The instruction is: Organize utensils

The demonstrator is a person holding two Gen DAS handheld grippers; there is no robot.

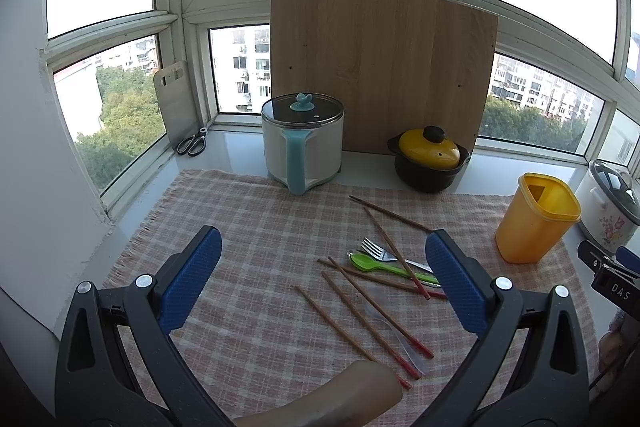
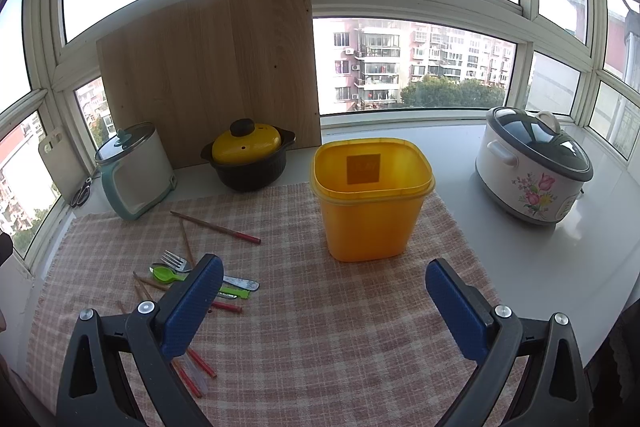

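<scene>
Several brown chopsticks (image 1: 372, 319) with red ends lie scattered on the checked cloth (image 1: 248, 227), with a metal fork (image 1: 378, 250), a green spoon (image 1: 368, 262) and a clear plastic spoon (image 1: 394, 331) among them. An empty yellow container (image 2: 370, 197) stands upright on the cloth to their right. My left gripper (image 1: 324, 275) hovers open above the cloth, the utensils just inside its right finger. My right gripper (image 2: 324, 301) is open and empty in front of the container; the fork (image 2: 176, 261) and green spoon (image 2: 164, 273) lie by its left finger.
Along the sill stand a white pot with a teal handle (image 1: 302, 143), a black pot with a yellow lid (image 1: 430, 157), a floral rice cooker (image 2: 532, 167), a leaning wooden board (image 1: 380, 67), a small cutting board (image 1: 174, 99) and scissors (image 1: 194, 143). A person's arm (image 1: 340, 399) shows at the bottom.
</scene>
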